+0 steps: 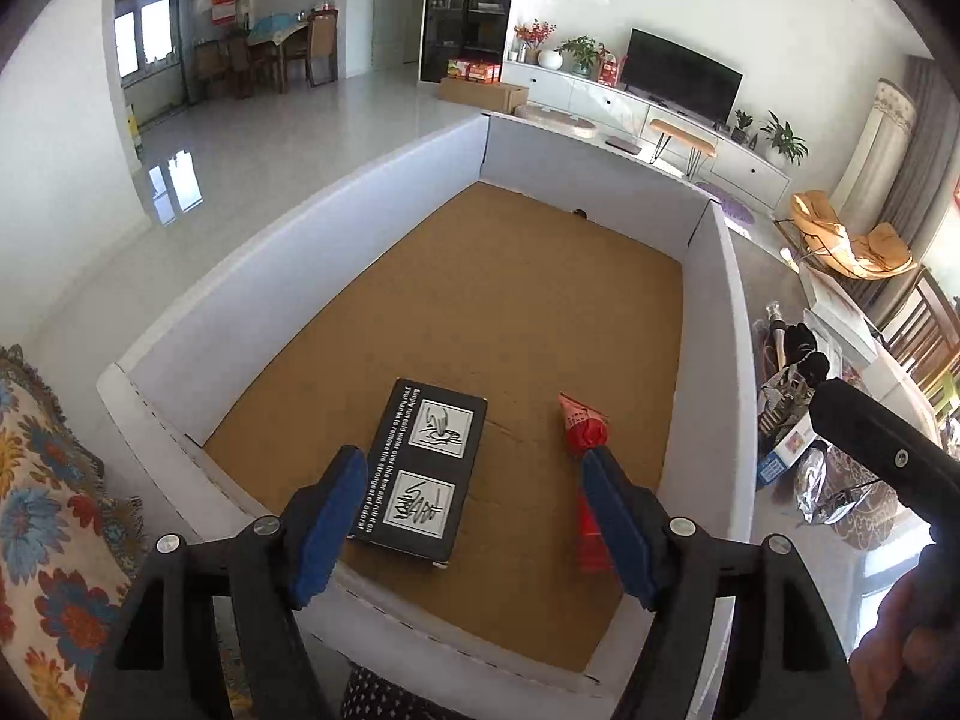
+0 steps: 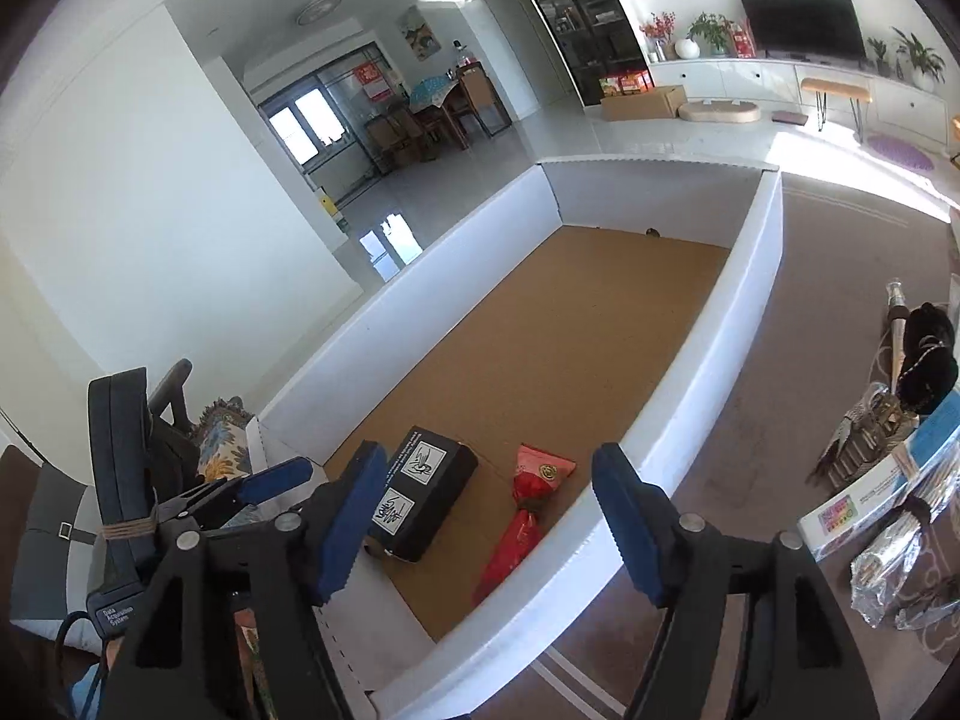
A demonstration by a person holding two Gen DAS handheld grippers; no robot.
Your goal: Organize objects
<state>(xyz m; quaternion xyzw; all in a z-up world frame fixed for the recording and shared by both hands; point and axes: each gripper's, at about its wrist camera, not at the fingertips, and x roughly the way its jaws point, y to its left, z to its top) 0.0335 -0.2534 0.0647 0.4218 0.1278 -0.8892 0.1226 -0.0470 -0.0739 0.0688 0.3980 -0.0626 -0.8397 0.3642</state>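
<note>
**Both grippers empty over the box, loose items waiting to the right**

Closest to me, my left gripper (image 1: 474, 516) hangs over the near wall of the white cardboard box (image 1: 300, 276), jaws wide with nothing between them. My right gripper (image 2: 489, 519) is likewise spread and empty, hovering over the box's near right corner.

Just beyond the fingertips, two things already lie on the box's brown floor: a black carton (image 1: 423, 474) with printed instructions, flat, and beside it, slightly apart, a red packet (image 2: 528, 510) close to the right wall.

Farther right, outside the box on the worktop (image 2: 780, 360), sits a jumble: a foil-wrapped bundle (image 2: 888, 570), a blue-and-white pack (image 2: 870, 498) and some dark items behind that I cannot identify.

My worry is the box wall: swinging right at this height, I judge a finger could catch the thin rim and drag the box. The crinkly foil looks likely to slip from a shallow pinch.
</note>
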